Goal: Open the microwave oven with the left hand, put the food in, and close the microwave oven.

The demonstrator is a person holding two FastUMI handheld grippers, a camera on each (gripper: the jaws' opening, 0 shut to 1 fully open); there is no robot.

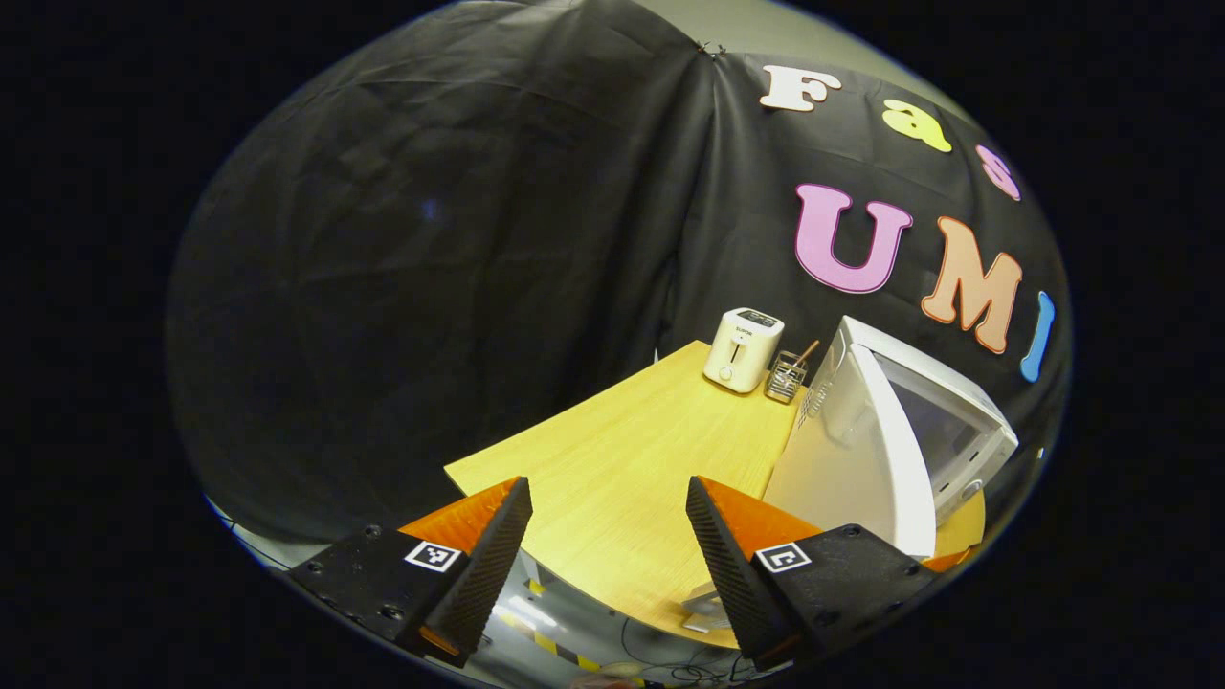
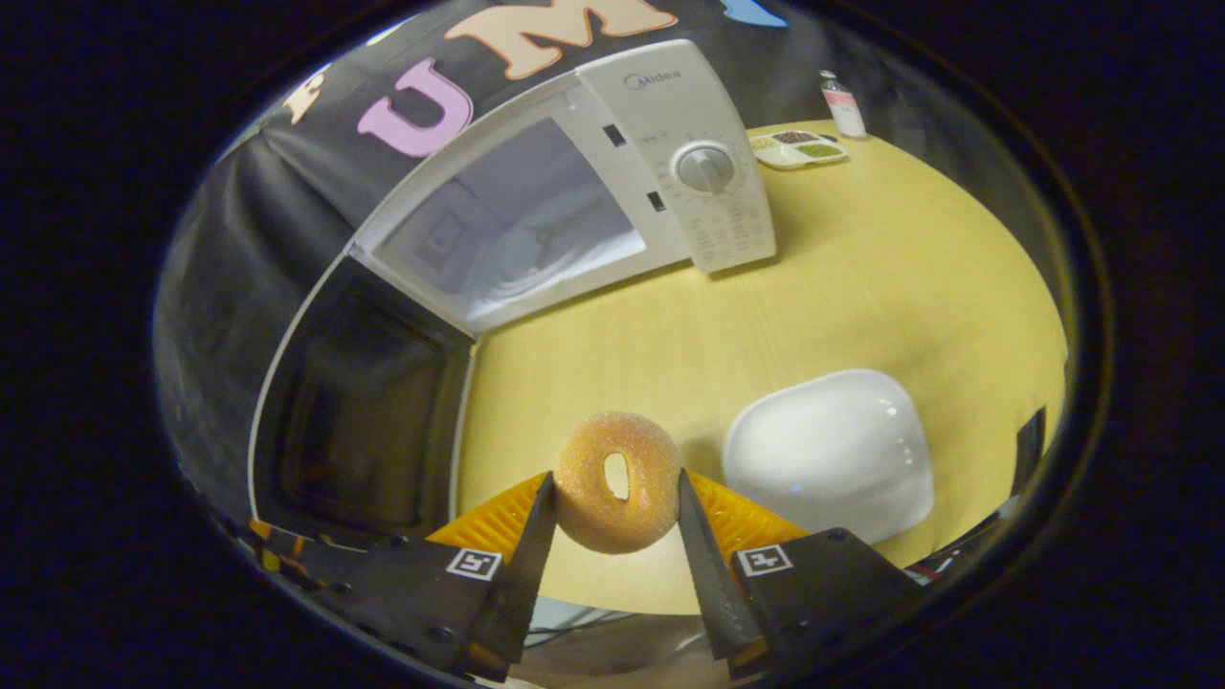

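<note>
A wooden table (image 1: pixel 622 459) w/ a pale yellow top stood in the booth. At its far edge, against the black cloth wall, sat a white toaster (image 1: pixel 743 349); just beside it was a small wire holder (image 1: pixel 786 376) w/ a thin stick poking out. In the right gripper view a white plate (image 2: pixel 831 452) lay on the table, empty. Far back were a small divided tray (image 2: pixel 796 148) and a small bottle (image 2: pixel 843 105) near it.

Wall: black cloth (image 1: pixel 431 239), creased, draped behind and beside the table.
Table: light wood top (image 1: pixel 612 459), lit evenly.
Far corner: white toaster (image 1: pixel 743 348) and wire holder (image 1: pixel 786 376) set just beside each other.
Below the table edge: cables (image 1: pixel 660 660) were seen.
</note>
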